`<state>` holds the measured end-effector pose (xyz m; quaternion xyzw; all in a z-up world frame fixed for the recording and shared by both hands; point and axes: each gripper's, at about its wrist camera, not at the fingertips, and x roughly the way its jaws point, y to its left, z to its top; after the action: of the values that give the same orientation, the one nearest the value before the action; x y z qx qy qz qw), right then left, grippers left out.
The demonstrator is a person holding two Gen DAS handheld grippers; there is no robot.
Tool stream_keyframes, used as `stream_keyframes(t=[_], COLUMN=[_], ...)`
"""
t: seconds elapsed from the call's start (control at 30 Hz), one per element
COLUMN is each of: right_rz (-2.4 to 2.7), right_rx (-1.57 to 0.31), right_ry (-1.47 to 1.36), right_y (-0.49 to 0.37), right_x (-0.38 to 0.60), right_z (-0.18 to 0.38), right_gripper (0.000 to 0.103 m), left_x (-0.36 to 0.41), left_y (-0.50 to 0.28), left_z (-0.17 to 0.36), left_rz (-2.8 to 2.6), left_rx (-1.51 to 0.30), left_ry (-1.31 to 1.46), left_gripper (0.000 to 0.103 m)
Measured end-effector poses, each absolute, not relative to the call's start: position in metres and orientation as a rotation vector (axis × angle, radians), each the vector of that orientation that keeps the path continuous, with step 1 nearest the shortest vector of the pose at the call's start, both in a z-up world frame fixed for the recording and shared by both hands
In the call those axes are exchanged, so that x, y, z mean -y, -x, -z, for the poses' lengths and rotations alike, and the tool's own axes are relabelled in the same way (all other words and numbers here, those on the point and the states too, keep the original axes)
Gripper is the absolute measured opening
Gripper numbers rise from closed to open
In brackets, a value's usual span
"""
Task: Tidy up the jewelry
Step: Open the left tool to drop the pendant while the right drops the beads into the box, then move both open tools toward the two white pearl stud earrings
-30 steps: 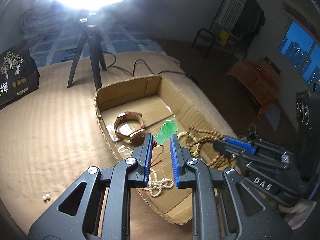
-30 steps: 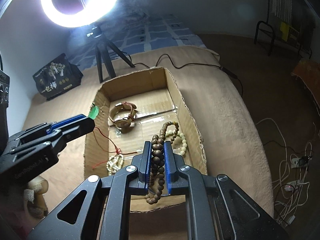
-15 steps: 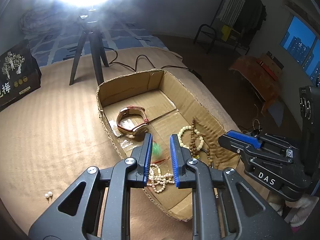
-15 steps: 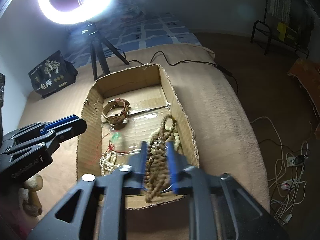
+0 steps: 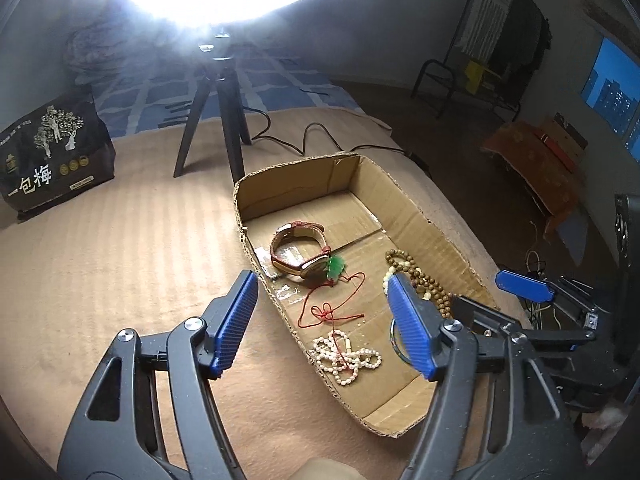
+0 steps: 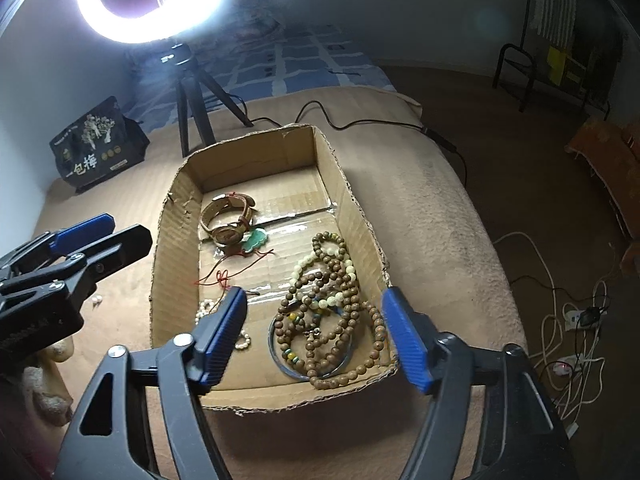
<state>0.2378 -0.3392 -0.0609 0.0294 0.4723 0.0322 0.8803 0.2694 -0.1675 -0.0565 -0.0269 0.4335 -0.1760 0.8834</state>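
Observation:
A shallow cardboard box (image 5: 420,216) (image 6: 360,220) lies on the beige bed. Inside are a brown-strapped watch (image 5: 298,248) (image 6: 228,220), a green pendant (image 5: 336,266) (image 6: 256,240) on a red cord (image 5: 332,308), a white bead bracelet (image 5: 346,356) and a pile of brown wooden beads (image 6: 320,320) over a cream bead strand (image 6: 320,276). My left gripper (image 5: 320,280) hangs above the box's near left side, jaws opening, nothing gripped. My right gripper (image 6: 315,294) hangs above the brown beads, jaws opening, pads clear of them.
A ring light on a black tripod (image 5: 216,120) stands behind the box, its cable trailing right. A black printed bag (image 5: 52,152) sits at the far left. Two small pearls (image 6: 96,300) lie on the bed left of the box. The bed drops off to the right; cables and a power strip (image 6: 576,312) are on the floor.
Both grippers went from shut to open. The green pendant dropped from the left gripper beside the watch. The brown beads fell from the right gripper into the box.

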Motion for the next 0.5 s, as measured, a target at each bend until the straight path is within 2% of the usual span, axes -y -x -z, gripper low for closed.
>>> stream_keyframes(t=[0.5], right_rz=[-0.069], right_rx=[-0.954], right_ry=[-0.024], right_y=[-0.229], right_x=[0.314], right_z=[0.05], right_gripper=[0.071], left_x=[0.135], left_y=[-0.249], left_z=[0.036], left_rz=[0.37], left_rx=[-0.866], left_ry=[0.048], left_gripper=[0.069])
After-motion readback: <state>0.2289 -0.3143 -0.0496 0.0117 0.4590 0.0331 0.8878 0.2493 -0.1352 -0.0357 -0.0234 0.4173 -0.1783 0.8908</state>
